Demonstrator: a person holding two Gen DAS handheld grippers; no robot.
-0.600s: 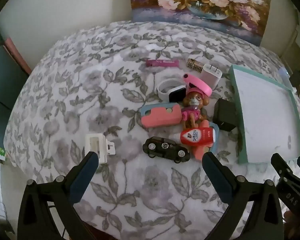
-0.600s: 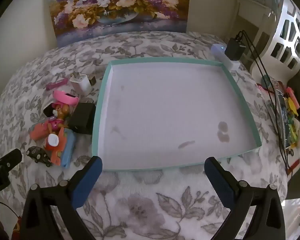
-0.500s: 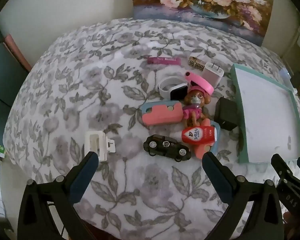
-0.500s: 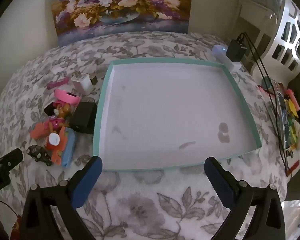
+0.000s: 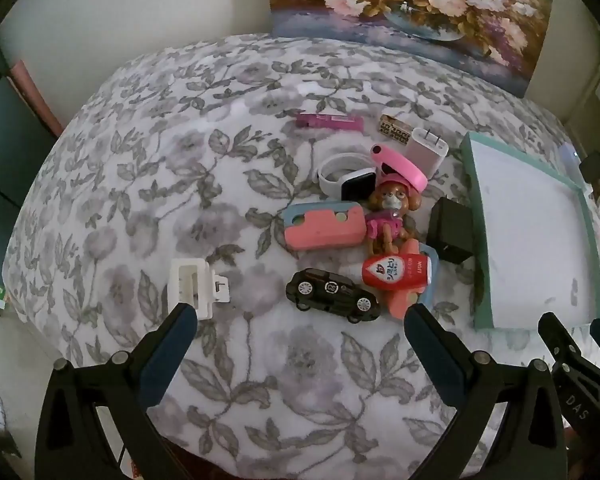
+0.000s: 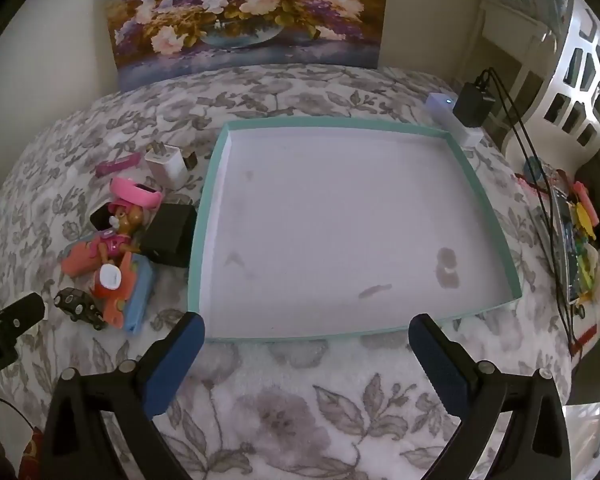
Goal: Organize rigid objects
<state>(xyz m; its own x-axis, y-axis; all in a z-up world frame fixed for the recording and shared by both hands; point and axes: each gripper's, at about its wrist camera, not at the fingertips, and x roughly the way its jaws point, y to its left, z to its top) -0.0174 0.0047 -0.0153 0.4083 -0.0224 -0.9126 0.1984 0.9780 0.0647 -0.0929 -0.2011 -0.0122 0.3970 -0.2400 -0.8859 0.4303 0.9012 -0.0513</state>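
A pile of small objects lies on the floral bedspread: a black toy car (image 5: 332,295), a red bottle (image 5: 394,272), a pink case (image 5: 323,230), a dog figure (image 5: 392,212), a white hair clip (image 5: 196,286), a black charger (image 5: 450,230) and a white plug (image 5: 425,150). My left gripper (image 5: 300,322) hovers open just in front of the car, holding nothing. To the right lies a shallow teal-rimmed tray (image 6: 480,200), white inside and holding nothing. My right gripper (image 6: 306,330) hangs open over the tray's near edge, nothing between its fingers.
A pink watch band (image 5: 398,166), a white watch (image 5: 348,174), a magenta stick (image 5: 328,122) and a small patterned block (image 5: 394,130) lie behind the pile. A flower painting (image 6: 244,12) leans at the wall. A power strip with a cable (image 6: 456,116) lies past the tray.
Both views have shifted only slightly; the objects sit a touch lower in the left wrist view. Nothing was picked up or moved.
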